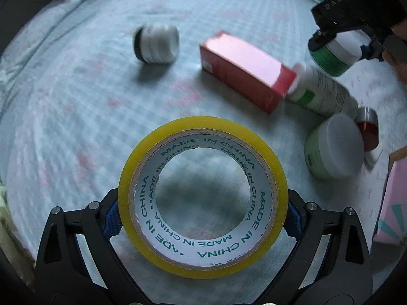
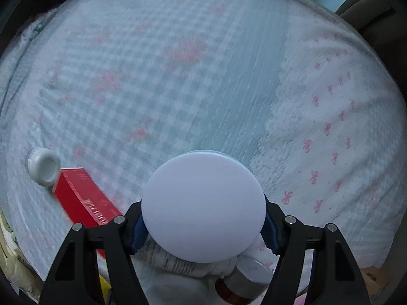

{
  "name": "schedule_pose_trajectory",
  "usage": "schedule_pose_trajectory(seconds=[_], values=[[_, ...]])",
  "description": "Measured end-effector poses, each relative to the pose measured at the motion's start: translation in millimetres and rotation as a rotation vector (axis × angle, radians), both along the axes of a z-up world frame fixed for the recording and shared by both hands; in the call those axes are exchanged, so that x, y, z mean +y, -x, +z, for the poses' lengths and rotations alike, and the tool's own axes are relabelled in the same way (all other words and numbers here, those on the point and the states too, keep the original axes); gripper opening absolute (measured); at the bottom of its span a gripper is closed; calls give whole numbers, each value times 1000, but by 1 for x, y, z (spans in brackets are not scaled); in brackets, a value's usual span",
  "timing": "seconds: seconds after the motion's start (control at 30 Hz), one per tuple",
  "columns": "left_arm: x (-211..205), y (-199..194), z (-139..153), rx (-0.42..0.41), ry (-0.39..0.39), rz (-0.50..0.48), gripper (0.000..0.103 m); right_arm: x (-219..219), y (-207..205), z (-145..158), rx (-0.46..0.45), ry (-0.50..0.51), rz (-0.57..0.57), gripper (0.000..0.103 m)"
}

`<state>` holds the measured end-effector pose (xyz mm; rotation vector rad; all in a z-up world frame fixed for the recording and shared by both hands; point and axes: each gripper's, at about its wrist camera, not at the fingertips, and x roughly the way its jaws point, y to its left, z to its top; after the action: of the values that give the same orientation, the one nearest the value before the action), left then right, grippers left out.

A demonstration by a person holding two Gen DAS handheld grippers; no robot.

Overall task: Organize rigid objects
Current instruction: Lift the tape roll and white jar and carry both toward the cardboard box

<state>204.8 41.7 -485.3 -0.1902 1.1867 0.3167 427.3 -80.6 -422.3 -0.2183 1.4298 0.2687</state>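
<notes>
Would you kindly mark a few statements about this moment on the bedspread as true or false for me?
1. The left claw grips a yellow tape roll. True.
2. The right claw is empty. False: it is closed on a green jar with a white lid.
3. The red box stands upright on its end. False: it lies flat on the checked bedspread.
4. A white bottle lies on its side with its cap end against the red box. True.
5. The small jar with the black band sits on top of the red box. False: it lies apart from the box, on the bedspread.
</notes>
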Motion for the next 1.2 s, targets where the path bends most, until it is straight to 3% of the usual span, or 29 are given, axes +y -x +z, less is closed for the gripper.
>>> schedule_pose_trajectory(seconds=[0.17, 0.43, 0.6, 0.77, 1.0, 1.2], values=[[1, 6, 43, -51, -27, 10, 96, -10, 12, 51, -46, -53, -1, 67], [-30, 13, 152, -151, -60, -70, 96, -43, 79, 149, -146, -131, 17, 67], [-73, 15, 228, -218, -57, -179, 96, -100, 125, 224, -220, -180, 49, 67], [-141, 13, 289, -278, -34, -326, 96, -172, 169, 271, -271, -192, 68, 67], [-246, 2, 319, -306, 47, -495, 96, -279, 215, 281, -313, -131, 12, 67], [-341, -18, 299, -239, 114, -636, 96, -362, 238, 252, -286, -73, -31, 67]])
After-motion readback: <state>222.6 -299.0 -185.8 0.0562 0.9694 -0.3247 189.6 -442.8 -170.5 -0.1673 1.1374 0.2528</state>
